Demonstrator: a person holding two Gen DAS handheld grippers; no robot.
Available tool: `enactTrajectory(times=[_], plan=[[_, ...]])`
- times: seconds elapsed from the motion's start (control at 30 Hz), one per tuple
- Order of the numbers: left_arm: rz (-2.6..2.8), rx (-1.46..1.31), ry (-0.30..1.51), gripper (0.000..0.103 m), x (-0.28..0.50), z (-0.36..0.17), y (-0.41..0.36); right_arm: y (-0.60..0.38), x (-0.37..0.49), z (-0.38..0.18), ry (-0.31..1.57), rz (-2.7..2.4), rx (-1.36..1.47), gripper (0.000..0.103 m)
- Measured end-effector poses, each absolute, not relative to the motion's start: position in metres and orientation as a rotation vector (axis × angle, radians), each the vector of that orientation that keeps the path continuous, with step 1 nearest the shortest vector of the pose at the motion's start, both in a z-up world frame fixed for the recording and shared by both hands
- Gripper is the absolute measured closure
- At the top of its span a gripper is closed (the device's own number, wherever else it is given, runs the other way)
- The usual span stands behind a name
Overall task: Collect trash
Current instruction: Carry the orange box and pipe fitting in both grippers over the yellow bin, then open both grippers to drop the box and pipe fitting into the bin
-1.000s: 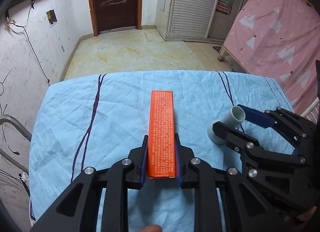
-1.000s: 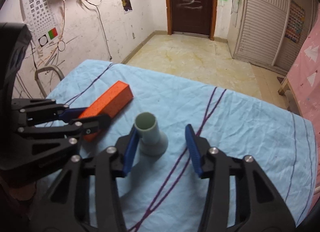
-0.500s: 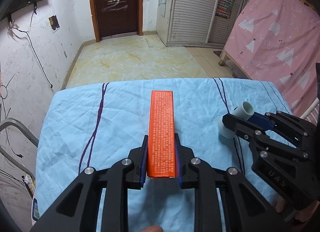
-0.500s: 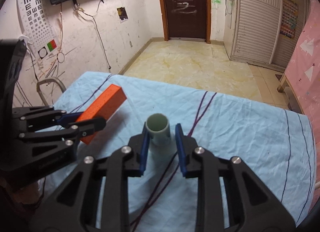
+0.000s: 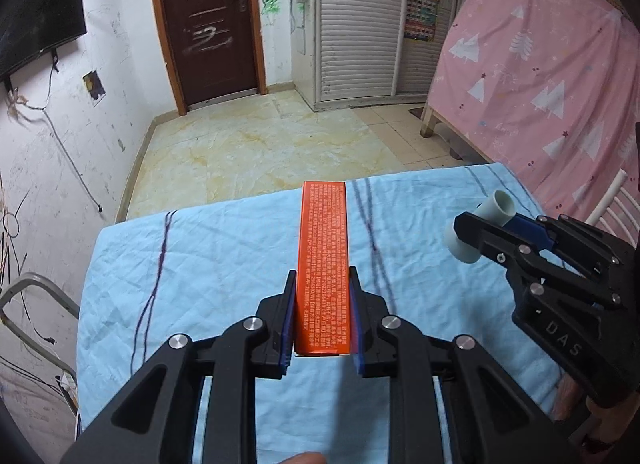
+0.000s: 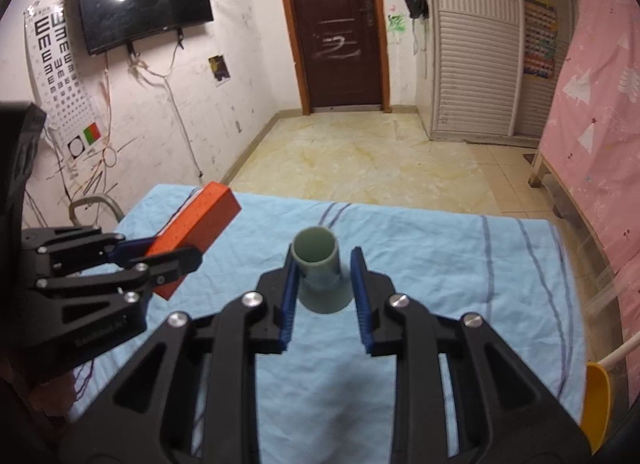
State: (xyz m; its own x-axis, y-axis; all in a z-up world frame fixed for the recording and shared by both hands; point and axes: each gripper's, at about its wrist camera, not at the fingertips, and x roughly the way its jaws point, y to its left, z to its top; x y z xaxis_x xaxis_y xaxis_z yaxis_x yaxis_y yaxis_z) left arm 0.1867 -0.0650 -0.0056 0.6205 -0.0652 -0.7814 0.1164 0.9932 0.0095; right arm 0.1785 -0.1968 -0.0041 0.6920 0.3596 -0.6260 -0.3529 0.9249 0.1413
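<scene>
- A table covered by a light blue cloth (image 5: 208,264) with dark purple lines fills the foreground.
- The left gripper (image 5: 322,316), above the cloth, is clamped on a long orange box (image 5: 323,256) pointing away.
- The right gripper (image 6: 323,296), above the cloth beside the box, is clamped on a short grey-green tube (image 6: 320,276), which is lifted clear.
</scene>
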Motion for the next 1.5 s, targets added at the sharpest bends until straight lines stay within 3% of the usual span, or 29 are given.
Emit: enactTrajectory(times=[0.63, 1.3, 1.37, 1.43, 1.5], plan=[[-0.269, 0.208, 0.861, 0.089, 0.167, 0.013, -0.218, -0.354, 0.132, 0.012, 0.582, 0.175, 0.143, 0.079], [-0.459, 0.336, 0.849, 0.089, 0.137, 0.008, -0.359, -0.481, 0.084, -0.014, 0.58, -0.026, 0.261, 0.078], [-0.471, 0.351, 0.849, 0.089, 0.134, 0.007, -0.368, -0.49, 0.082, -0.019, 0.586, -0.039, 0.277, 0.073], [-0.483, 0.361, 0.847, 0.089, 0.131, 0.007, -0.376, -0.498, 0.078, -0.022, 0.586, -0.055, 0.297, 0.045], [-0.496, 0.361, 0.85, 0.089, 0.13, 0.006, -0.384, -0.503, 0.074, -0.023, 0.578, -0.067, 0.309, 0.04]])
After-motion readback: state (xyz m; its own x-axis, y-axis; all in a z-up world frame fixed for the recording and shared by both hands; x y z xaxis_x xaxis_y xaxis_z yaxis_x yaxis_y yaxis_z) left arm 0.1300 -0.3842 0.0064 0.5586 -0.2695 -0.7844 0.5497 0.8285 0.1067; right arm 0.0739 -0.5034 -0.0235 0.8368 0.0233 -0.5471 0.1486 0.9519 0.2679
